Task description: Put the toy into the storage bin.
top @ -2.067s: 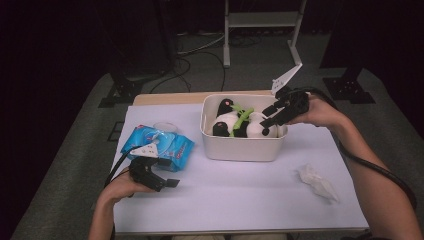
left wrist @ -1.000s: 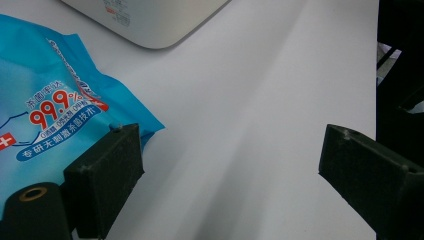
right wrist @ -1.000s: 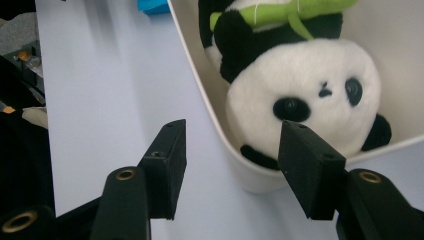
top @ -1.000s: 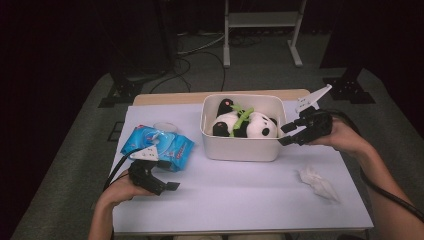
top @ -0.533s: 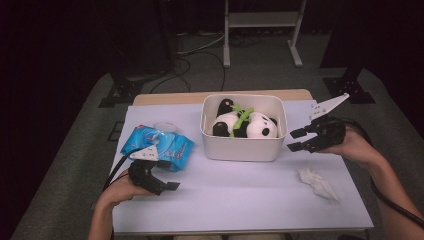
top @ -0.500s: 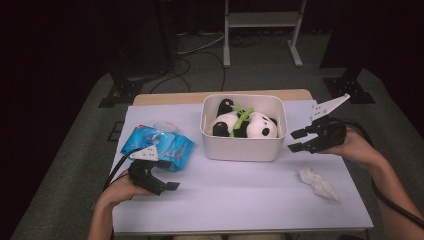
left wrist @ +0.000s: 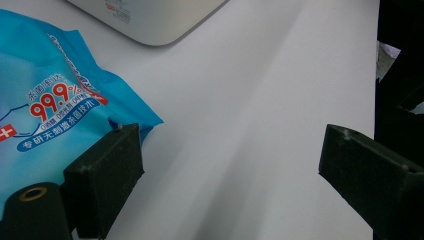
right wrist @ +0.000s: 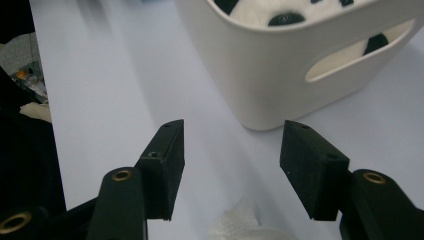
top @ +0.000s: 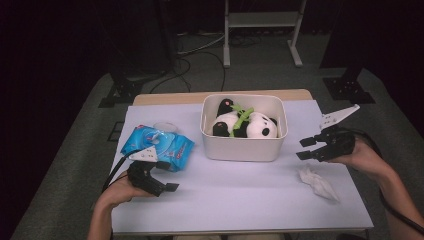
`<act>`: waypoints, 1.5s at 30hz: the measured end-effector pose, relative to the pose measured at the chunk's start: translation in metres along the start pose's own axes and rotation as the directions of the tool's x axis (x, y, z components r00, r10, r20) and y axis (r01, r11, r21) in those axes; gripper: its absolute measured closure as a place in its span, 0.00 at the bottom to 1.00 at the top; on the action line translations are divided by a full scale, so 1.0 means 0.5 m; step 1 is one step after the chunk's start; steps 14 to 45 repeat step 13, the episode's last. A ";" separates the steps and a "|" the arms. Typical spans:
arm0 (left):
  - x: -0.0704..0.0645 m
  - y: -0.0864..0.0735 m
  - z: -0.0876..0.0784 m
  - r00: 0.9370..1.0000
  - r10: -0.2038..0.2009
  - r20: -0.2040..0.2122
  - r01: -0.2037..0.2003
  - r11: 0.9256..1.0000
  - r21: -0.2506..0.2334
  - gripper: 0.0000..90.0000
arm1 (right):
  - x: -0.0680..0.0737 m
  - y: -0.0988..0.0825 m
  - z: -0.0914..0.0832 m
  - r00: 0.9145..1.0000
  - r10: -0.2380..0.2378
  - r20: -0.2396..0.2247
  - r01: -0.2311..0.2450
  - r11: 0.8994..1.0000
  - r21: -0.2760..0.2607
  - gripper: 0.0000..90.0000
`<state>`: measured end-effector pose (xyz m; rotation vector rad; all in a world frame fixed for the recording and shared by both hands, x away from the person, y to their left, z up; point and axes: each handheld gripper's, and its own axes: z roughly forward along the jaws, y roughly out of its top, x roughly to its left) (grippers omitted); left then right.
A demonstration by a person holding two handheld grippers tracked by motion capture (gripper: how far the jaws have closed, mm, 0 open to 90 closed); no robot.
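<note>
A crumpled white tissue, soft and irregular in shape, is seen lying on the smooth pale lilac desk, near its right edge and just below the right claw. That claw is released, with nothing between its blocky matte black jaws, and it is held above the desk to the right of a glossy, round-cornered white plastic bin. A plush panda is curled inside the bin. The left claw is likewise spread, with nothing gripped, beside a crinkly blue wipes packet.
</note>
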<state>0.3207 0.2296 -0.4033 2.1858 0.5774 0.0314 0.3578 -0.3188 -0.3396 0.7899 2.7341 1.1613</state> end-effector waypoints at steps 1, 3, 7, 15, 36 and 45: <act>0.000 0.000 0.000 1.000 0.000 0.000 0.000 1.000 0.001 0.11 | 0.000 -0.006 0.001 1.000 0.004 0.001 -0.004 1.000 0.001 0.47; -0.001 0.000 0.000 1.000 0.000 0.001 0.000 1.000 0.000 0.11 | -0.002 -0.018 0.004 1.000 0.018 -0.001 -0.018 1.000 0.000 0.46; -0.001 0.001 -0.001 1.000 0.003 -0.001 -0.003 1.000 -0.002 0.11 | -0.004 -0.040 0.007 0.999 0.036 -0.001 -0.036 0.999 0.002 0.46; 0.001 -0.002 0.000 1.000 -0.002 -0.003 0.002 1.000 0.005 0.11 | -0.007 -0.059 0.010 0.998 0.055 0.003 -0.055 0.999 0.000 0.45; 0.001 -0.002 0.000 1.000 -0.002 -0.003 0.002 1.000 0.005 0.11 | -0.007 -0.059 0.010 0.998 0.055 0.003 -0.055 0.999 0.000 0.45; 0.001 -0.002 0.000 1.000 -0.002 -0.003 0.002 1.000 0.005 0.11 | -0.007 -0.059 0.010 0.998 0.055 0.003 -0.055 0.999 0.000 0.45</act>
